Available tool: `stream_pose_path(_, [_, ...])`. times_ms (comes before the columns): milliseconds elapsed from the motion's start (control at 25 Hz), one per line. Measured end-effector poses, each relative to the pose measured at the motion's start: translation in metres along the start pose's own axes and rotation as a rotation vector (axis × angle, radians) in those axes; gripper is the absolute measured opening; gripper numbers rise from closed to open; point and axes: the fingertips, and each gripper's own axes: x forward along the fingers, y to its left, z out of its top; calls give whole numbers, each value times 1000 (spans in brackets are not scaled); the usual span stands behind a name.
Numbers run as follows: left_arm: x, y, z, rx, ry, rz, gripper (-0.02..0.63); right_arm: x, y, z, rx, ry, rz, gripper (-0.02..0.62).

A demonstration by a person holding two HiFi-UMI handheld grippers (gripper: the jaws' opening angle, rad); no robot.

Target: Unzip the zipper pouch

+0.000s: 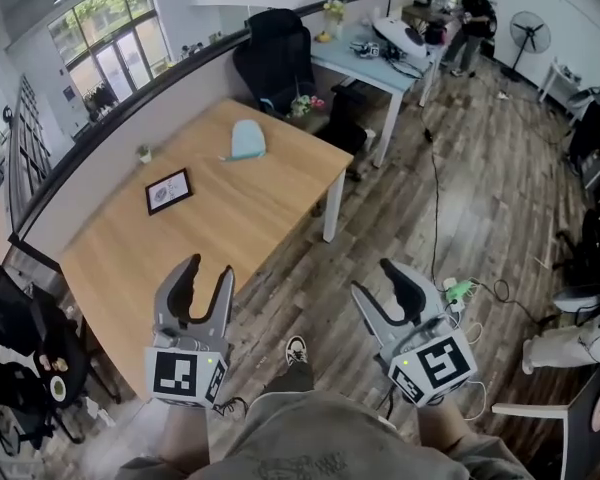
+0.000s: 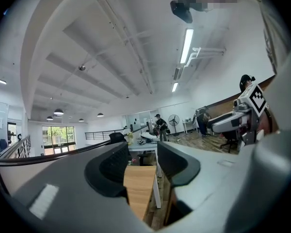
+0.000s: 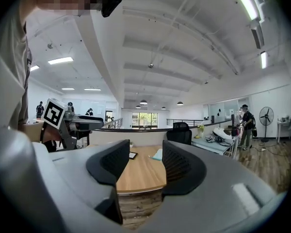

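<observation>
Pouch (image 1: pixel 246 140) well beyond left tongs (image 1: pixel 208 274), right tongs (image 1: pixel 381 286).

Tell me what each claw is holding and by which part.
Nothing is held. The left claw and the right claw are both open and empty. The blue pouch lies on the table, away from both.

A wooden table (image 1: pixel 242 206) bears a black-framed item (image 1: pixel 168 191), perhaps a tablet; a fan (image 1: pixel 529 31) stands far off.

Head view looks steeply down; both gripper views face level; all share the distant table (image 1: pixel 250 203).
</observation>
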Motion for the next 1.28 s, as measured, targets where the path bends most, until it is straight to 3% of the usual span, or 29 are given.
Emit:
stream_pose_path(280, [83,65,-5,10,11,-13,189,100,-34,19,2,9,-7,195])
stream_pose_path(560, [128,121,-19,14,7,12,188,174,-50,19,2,17,-4,195])
stream_pose_path(1000, [184,146,-34,-8,34,34,188,238,-92,12,-1,49,36,195])
stream_pose_path(1280, [246,157,-47,-10,57,85,189,296,-145,5,-3,46,98,195])
